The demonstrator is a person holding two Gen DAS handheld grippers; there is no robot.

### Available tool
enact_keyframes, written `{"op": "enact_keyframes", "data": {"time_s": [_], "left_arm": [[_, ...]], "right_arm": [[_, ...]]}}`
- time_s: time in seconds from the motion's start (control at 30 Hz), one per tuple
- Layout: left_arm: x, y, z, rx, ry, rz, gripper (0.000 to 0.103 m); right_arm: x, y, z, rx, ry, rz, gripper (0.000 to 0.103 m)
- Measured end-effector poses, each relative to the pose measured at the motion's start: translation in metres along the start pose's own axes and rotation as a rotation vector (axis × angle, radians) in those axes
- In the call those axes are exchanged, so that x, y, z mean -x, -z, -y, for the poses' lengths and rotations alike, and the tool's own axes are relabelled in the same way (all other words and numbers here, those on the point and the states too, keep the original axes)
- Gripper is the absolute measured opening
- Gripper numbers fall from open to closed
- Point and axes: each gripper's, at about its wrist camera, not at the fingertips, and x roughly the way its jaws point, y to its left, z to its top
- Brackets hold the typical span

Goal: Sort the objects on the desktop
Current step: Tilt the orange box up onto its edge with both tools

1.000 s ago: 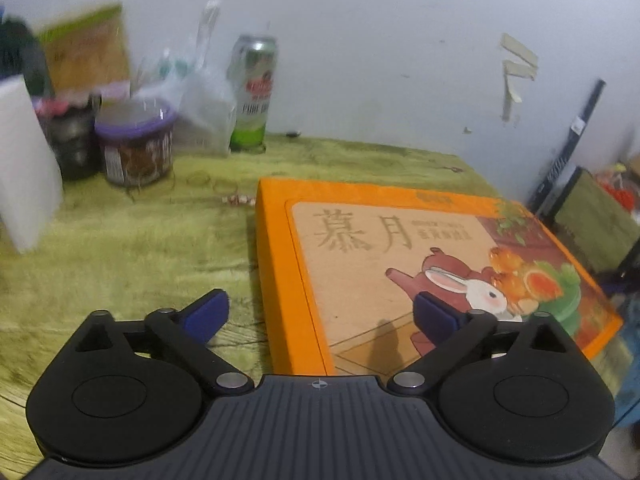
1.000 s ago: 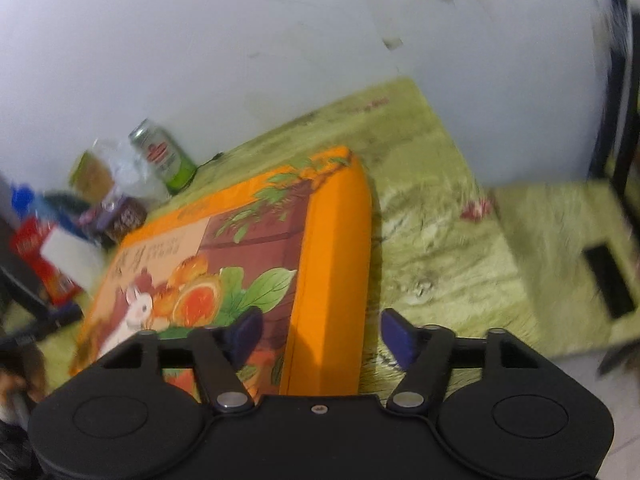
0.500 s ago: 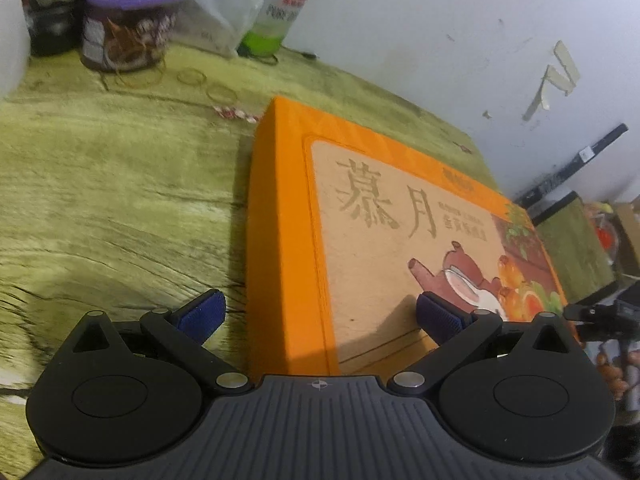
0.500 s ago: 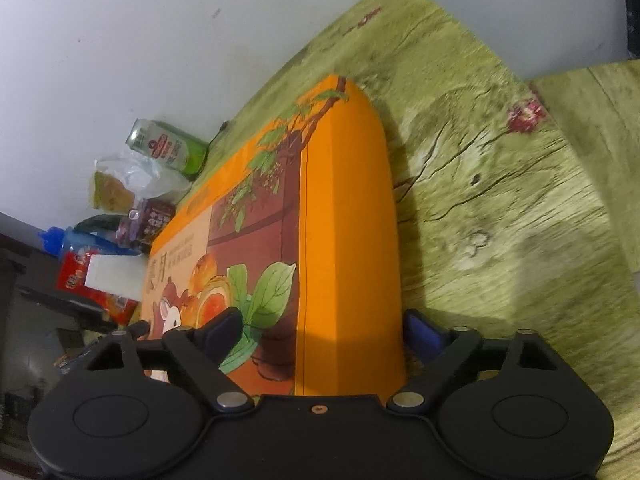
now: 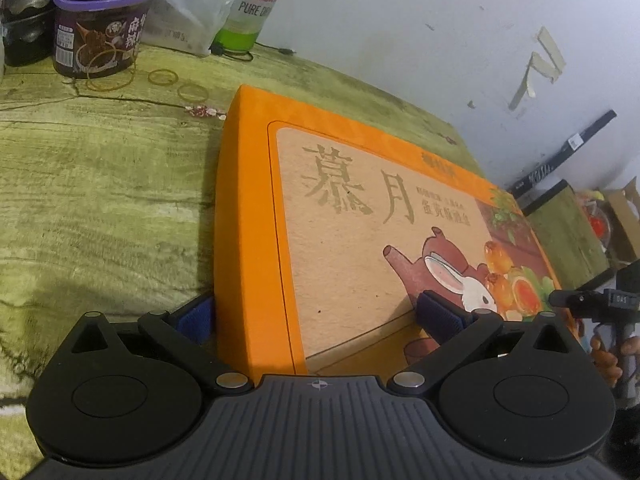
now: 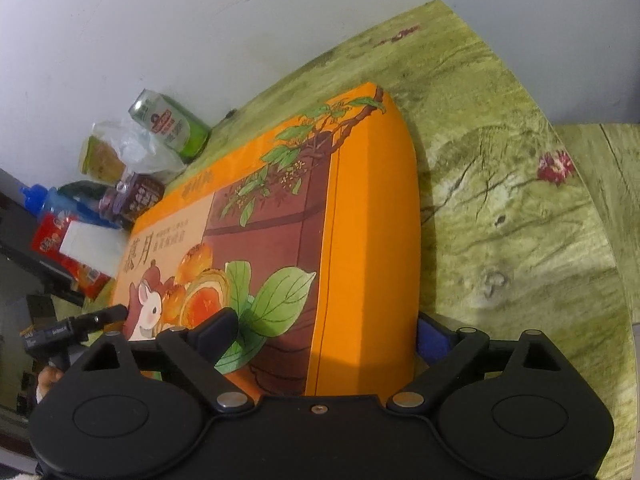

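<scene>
Both grippers have dropped closer onto the box since a second ago; the right gripper has just been widening its jaws, and both sets now straddle a near corner. Item: flat orange gift box, printed lid with rabbit and teapot, lying flat mid-table, long edges running from 6 toward 12 o'clock in each wrist view. Left gripper: jaws wide, one pad low beside the box's side wall at 8 o'clock, the other over the lid at 4 o'clock; whether either pad touches cannot be told. Right gripper: jaws wide, one finger above the lid at 7 o'clock, the other beside the side wall at 5 o'clock, not pressing. Handling, judged: rigid card, likely light to moderate, glossy and somewhat slippery, corners prone to denting; too broad for one gripper. Best hold: each gripper pinching a short edge or a corner, lid and base together, lifted level. Nearby at 11 o'clock: can, jar, bag, clear of the box.
</scene>
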Motion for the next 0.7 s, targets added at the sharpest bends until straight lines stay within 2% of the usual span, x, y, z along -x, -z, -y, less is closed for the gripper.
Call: {"op": "enact_keyframes", "data": {"time_s": [0.47,0.7], "left_arm": [[-0.041,-0.063,-0.002,0.032,-0.037,0.012,0.103],[-0.054,-0.075,-0.005,0.048,-0.029,0.039,0.103]], "right_arm": [[-0.037,-0.066,0.007,0.002,0.045,0.065,0.091],[-0.051,-0.087,0.014,-0.013,0.06,0.115,0.091]]}}
